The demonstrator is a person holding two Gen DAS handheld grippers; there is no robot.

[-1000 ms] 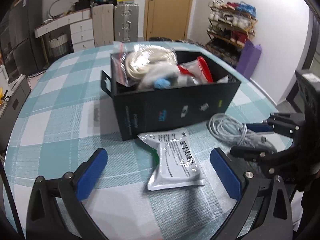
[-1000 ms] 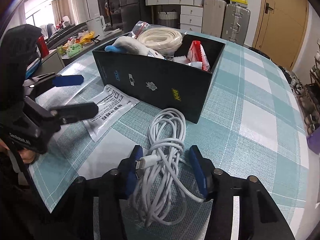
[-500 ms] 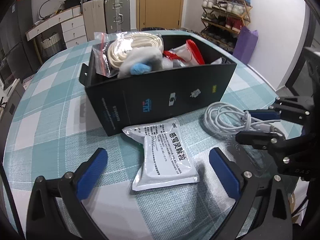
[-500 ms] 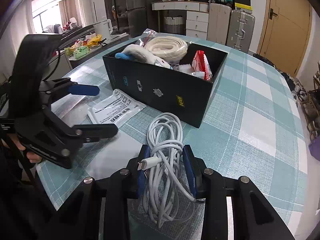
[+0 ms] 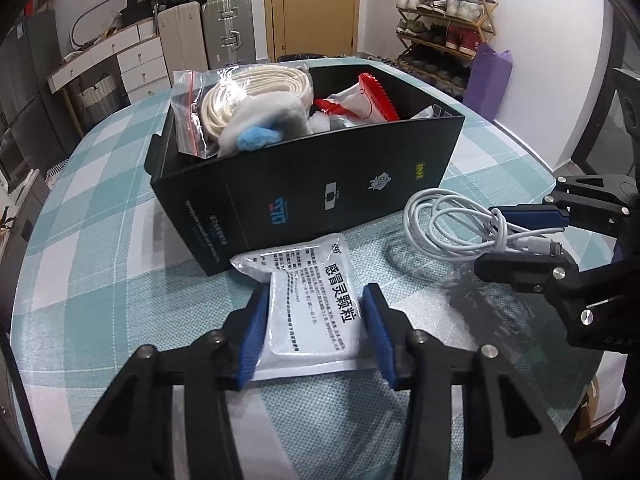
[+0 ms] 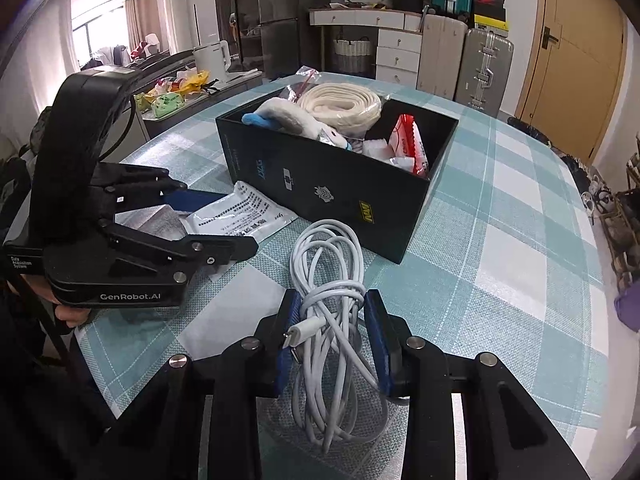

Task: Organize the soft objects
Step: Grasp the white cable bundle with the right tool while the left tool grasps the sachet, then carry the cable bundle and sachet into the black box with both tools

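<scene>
Left wrist view: left gripper (image 5: 314, 326) jaws just closed onto white sachet (image 5: 308, 300) before black box (image 5: 320, 196) | right gripper (image 6: 332, 336) clamps coiled cable (image 6: 332, 304) | step: grasping | next: lift both into box

A round table (image 5: 100, 216) under a teal-and-white checked cloth fills a lived-in room. Behind it stand a wooden door (image 5: 316, 8), two hard-shell suitcases (image 5: 208, 32) and a white chest of drawers (image 5: 116, 60). A loaded shoe rack (image 5: 444, 20) lines the white wall; daylight enters through a curtained window (image 6: 108, 28) beyond a white kettle (image 6: 212, 58).
</scene>
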